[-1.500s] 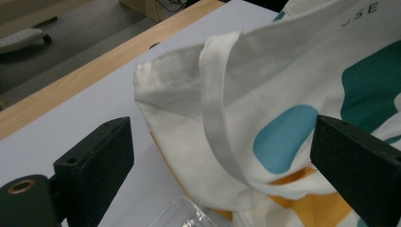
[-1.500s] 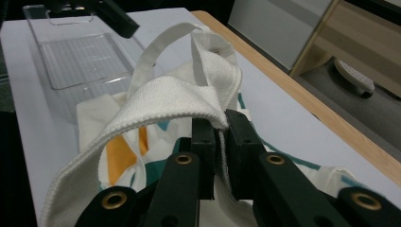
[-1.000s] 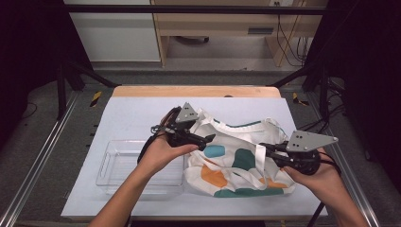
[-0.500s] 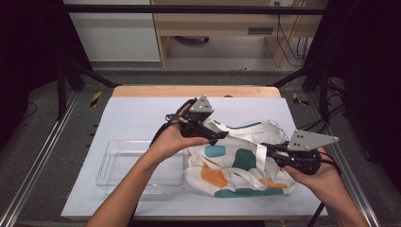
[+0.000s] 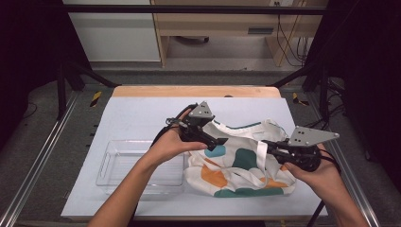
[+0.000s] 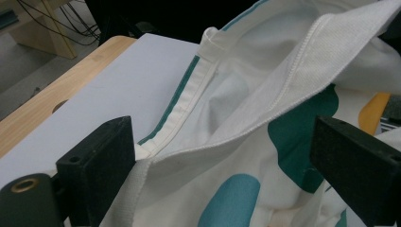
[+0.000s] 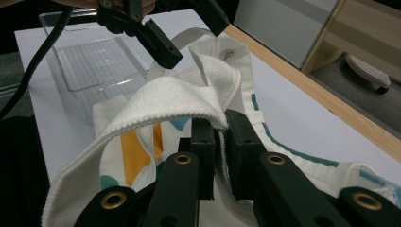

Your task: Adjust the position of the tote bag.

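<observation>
Lay the cloth bag (image 5: 239,168) flat on the table (image 5: 137,118), mouth turned up toward both tongs, a clear tray (image 5: 118,163) just beyond the left one's side. Was pinched at its woven strap (image 7: 156,101) by the right tongs (image 7: 221,137), jaws nearly closed on the fabric, seemingly to lift the rim and keep the mouth open. Hung wide open over the rim's far edge, gripping nothing, the left tongs (image 5: 221,141), probably to take the opposite side.
</observation>
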`<control>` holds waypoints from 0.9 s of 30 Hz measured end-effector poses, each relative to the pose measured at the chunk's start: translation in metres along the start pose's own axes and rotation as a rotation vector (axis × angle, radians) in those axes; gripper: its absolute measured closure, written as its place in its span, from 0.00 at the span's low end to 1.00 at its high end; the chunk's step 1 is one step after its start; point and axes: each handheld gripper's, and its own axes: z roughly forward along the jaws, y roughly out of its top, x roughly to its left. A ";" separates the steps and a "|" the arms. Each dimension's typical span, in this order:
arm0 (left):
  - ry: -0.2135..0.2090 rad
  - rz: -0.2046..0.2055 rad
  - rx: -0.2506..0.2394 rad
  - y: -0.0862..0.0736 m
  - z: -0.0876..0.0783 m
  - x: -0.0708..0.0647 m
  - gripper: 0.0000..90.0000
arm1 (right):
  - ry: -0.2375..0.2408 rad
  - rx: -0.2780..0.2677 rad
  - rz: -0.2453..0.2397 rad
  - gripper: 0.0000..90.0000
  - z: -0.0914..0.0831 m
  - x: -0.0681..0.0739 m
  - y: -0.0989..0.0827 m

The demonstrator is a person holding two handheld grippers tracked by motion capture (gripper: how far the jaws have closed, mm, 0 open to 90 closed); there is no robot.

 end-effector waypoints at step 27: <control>-0.048 -0.056 0.090 -0.016 0.009 -0.034 0.95 | 0.026 0.034 0.018 0.90 -0.001 0.003 -0.001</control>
